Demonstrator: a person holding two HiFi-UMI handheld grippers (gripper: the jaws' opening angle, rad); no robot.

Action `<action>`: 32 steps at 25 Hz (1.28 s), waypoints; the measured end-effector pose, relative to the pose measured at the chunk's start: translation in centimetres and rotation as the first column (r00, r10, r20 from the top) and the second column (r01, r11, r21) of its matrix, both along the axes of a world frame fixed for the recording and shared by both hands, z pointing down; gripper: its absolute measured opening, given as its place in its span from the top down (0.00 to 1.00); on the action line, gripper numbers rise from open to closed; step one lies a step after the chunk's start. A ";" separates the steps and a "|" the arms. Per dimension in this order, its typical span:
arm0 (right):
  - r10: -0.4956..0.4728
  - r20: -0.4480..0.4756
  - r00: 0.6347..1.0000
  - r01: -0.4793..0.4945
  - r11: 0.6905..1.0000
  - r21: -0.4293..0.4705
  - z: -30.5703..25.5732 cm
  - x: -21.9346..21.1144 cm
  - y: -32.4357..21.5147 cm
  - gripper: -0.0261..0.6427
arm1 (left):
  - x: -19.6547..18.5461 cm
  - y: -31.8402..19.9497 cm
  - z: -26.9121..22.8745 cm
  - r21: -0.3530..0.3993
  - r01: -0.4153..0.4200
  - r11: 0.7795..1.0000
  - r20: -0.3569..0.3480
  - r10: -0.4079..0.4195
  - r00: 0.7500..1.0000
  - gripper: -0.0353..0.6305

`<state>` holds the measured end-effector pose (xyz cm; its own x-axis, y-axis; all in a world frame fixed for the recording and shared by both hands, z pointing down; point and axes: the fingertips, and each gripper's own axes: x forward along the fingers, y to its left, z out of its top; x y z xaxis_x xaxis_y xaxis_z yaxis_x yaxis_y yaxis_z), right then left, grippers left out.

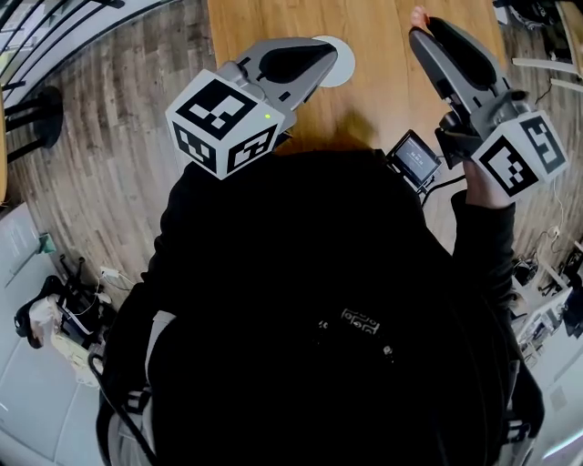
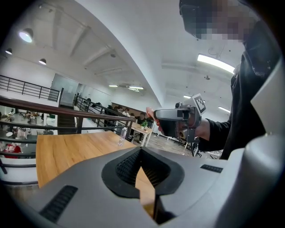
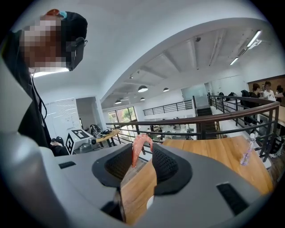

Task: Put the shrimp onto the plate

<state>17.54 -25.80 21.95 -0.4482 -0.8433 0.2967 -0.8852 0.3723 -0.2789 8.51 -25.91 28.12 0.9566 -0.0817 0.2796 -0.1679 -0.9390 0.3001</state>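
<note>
Pinching the shrimp (image 3: 136, 155) at its tips, the right tool (image 3: 143, 149); left tool (image 2: 140, 150) closed, empty, perhaps above the plate (image 1: 344, 65).

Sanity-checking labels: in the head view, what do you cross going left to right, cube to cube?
left marker cube → plate → shrimp → right marker cube. Small screen left out: it sits directly below the shrimp in the picture.
</note>
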 end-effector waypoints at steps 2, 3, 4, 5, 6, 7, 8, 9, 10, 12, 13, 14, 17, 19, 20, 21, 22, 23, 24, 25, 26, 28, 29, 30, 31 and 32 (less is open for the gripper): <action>-0.019 -0.001 1.000 0.019 1.000 -0.020 0.5 0.4 -1.4 0.74 | 0.0 -1.1 0.5 -0.011 0.019 1.000 0.011 -0.019 1.000 0.95; -0.030 -0.002 1.000 0.030 0.999 -0.027 0.7 0.5 -2.1 0.74 | -0.1 -1.7 0.6 -0.013 0.031 0.999 0.016 -0.031 0.999 0.95; -0.042 -0.002 0.999 0.042 0.999 -0.032 0.7 0.5 -2.6 0.74 | -0.3 -2.3 0.6 -0.016 0.046 0.999 0.019 -0.046 0.999 0.95; -0.053 -0.003 0.999 0.053 0.998 -0.037 0.7 0.3 -2.9 0.74 | -0.6 -2.6 0.6 -0.021 0.064 0.998 0.021 -0.063 0.998 0.95; -0.063 -0.003 0.998 0.062 0.997 -0.041 0.9 0.2 -3.1 0.74 | -0.9 -2.7 0.7 -0.027 0.081 0.996 0.022 -0.081 0.997 0.95; -0.071 -0.004 0.997 0.070 0.996 -0.046 1.1 0.2 -3.1 0.74 | -1.0 -2.7 0.9 -0.033 0.097 0.995 0.022 -0.096 0.995 0.95; -0.078 -0.005 0.997 0.077 0.996 -0.051 1.3 0.2 -3.1 0.74 | -1.1 -2.7 1.1 -0.037 0.110 0.993 0.022 -0.109 0.994 0.95; -0.085 -0.003 0.996 0.085 0.995 -0.055 1.6 0.2 -3.3 0.74 | -1.2 -2.7 1.3 -0.041 0.122 0.992 0.023 -0.121 0.992 0.95; -0.093 -0.001 0.996 0.093 0.994 -0.059 1.8 0.2 -3.5 0.74 | -1.3 -2.8 1.5 -0.044 0.132 0.990 0.025 -0.131 0.991 0.95; -0.109 0.001 0.994 0.109 0.992 -0.068 2.1 0.1 -4.0 0.74 | -1.6 -3.0 1.8 -0.049 0.152 0.987 0.027 -0.151 0.988 0.95; -0.117 -0.001 0.993 0.116 0.991 -0.073 2.3 0.0 -4.4 0.74 | -1.7 -3.3 1.9 -0.052 0.162 0.985 0.026 -0.160 0.987 0.95; -0.123 -0.004 0.992 0.123 0.989 -0.078 2.5 -0.1 -4.7 0.74 | -1.9 -3.5 1.9 -0.055 0.171 0.984 0.023 -0.170 0.985 0.95; -0.141 -0.004 0.990 0.140 0.986 -0.091 3.2 -0.6 -5.2 0.74 | -2.4 -3.7 2.0 -0.063 0.193 0.979 0.012 -0.193 0.981 0.95; -0.151 -0.002 0.989 0.150 0.984 -0.098 3.6 -0.9 -5.2 0.74 | -2.8 -3.5 2.1 -0.069 0.201 0.977 0.013 -0.201 0.980 0.95; -0.155 -0.002 0.988 0.154 0.983 -0.103 3.8 -1.1 -5.2 0.74 | -3.0 -3.4 2.2 -0.072 0.205 0.976 0.016 -0.204 0.979 0.95; -0.159 -0.001 0.987 0.158 0.982 -0.107 4.0 -1.1 -5.3 0.74 | -3.1 -3.3 2.3 -0.075 0.208 0.975 0.020 -0.207 0.978 0.95; -0.162 -0.001 0.987 0.161 0.981 -0.111 4.2 -1.2 -5.4 0.74 | -3.3 -3.3 2.5 -0.078 0.211 0.974 0.023 -0.210 0.977 0.95; -0.165 -0.002 0.986 0.163 0.980 -0.114 4.5 -1.2 -5.5 0.74 | -3.4 -3.2 2.6 -0.082 0.215 0.973 0.026 -0.213 0.977 0.95; -0.167 -0.003 0.986 0.166 0.979 -0.117 4.7 -1.3 -5.6 0.74 | -3.5 -3.2 2.8 -0.086 0.218 0.972 0.029 -0.216 0.976 0.95; -0.170 -0.004 0.985 0.168 0.978 -0.121 5.0 -1.3 -5.7 0.74 | -3.7 -3.1 3.0 -0.089 0.221 0.971 0.032 -0.219 0.975 0.95; -0.173 -0.005 0.985 0.171 0.977 -0.124 5.2 -1.4 -5.8 0.74 | -3.9 -3.0 3.2 -0.093 0.225 0.970 0.035 -0.223 0.974 0.95; -0.179 -0.006 0.984 0.177 0.975 -0.131 5.7 -1.5 -6.0 0.74 | -4.1 -2.9 3.4 -0.099 0.233 0.968 0.040 -0.230 0.972 0.95; -0.182 -0.006 0.983 0.180 0.975 -0.134 5.8 -1.6 -6.1 0.74 | -4.2 -2.9 3.5 -0.100 0.236 0.967 0.043 -0.233 0.972 0.95; -0.185 -0.005 0.983 0.183 0.974 -0.137 6.0 -1.6 -6.3 0.74 | -4.3 -2.9 3.5 -0.100 0.240 0.966 0.044 -0.236 0.971 0.95; -0.189 -0.006 0.982 0.186 0.972 -0.140 6.1 -1.7 -6.3 0.74 | -4.4 -2.8 3.6 -0.102 0.243 0.965 0.046 -0.239 0.970 0.95; -0.193 -0.007 0.981 0.190 0.971 -0.144 6.3 -1.8 -6.4 0.74 | -4.4 -2.7 3.6 -0.104 0.246 0.964 0.047 -0.242 0.969 0.95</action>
